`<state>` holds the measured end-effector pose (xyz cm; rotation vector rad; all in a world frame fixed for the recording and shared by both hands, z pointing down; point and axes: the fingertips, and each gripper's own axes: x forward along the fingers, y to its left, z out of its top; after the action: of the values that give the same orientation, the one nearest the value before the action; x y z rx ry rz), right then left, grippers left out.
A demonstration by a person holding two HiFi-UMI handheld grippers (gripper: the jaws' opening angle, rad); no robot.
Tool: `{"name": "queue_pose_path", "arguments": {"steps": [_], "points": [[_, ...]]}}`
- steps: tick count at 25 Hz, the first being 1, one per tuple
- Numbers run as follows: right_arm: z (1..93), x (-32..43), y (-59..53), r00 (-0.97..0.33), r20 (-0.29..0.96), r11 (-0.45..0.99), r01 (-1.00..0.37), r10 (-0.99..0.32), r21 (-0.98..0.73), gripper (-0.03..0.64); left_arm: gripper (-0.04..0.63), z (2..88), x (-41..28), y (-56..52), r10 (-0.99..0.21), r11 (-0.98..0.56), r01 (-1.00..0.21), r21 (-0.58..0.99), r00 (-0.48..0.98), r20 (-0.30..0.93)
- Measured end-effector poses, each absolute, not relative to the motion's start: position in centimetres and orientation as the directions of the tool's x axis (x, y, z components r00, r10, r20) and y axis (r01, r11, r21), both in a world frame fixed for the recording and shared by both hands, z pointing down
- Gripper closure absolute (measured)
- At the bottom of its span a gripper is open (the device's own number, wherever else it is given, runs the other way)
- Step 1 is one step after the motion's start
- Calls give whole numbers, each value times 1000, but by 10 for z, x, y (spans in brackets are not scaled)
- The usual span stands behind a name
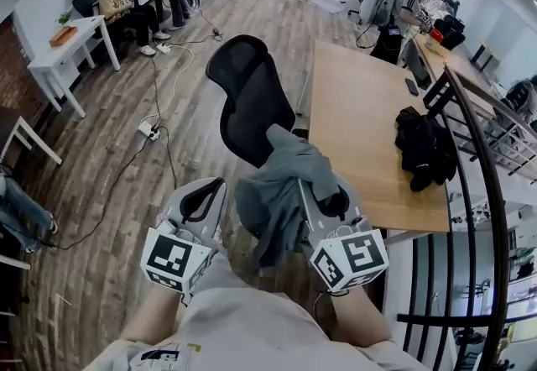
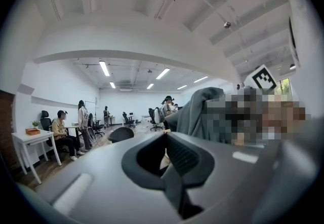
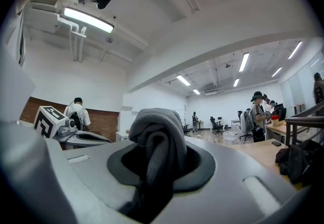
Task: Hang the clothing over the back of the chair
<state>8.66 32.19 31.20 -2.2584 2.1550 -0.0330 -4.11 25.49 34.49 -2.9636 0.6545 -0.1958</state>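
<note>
A black mesh office chair [image 1: 247, 96] stands on the wood floor just ahead of me, its back towards me. The right gripper [image 1: 323, 193] is shut on a grey garment [image 1: 281, 193], which is bunched up and hangs down between the two grippers, short of the chair back. In the right gripper view the garment [image 3: 157, 132] fills the jaws of the right gripper [image 3: 157, 167]. The left gripper [image 1: 216, 186] is to the garment's left, jaws together with nothing in them. From the left gripper [image 2: 166, 159] the garment [image 2: 197, 114] shows off to the right.
A long wooden table [image 1: 361, 126] runs along the chair's right, with a black bundle [image 1: 426, 147] on it. A black railing [image 1: 478, 193] stands at the far right. A power strip and cables [image 1: 149, 130] lie on the floor at left. People stand and sit by the white desks [image 1: 67, 50].
</note>
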Motion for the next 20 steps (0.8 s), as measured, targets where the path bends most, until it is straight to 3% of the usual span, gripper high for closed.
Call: {"name": "queue_pose_path", "arguments": {"steps": [20], "points": [[300,132,127,153,30,-154,-987,-988,-47,515,595,332,20,33,-317,-948,-314,-47,941,122]]}}
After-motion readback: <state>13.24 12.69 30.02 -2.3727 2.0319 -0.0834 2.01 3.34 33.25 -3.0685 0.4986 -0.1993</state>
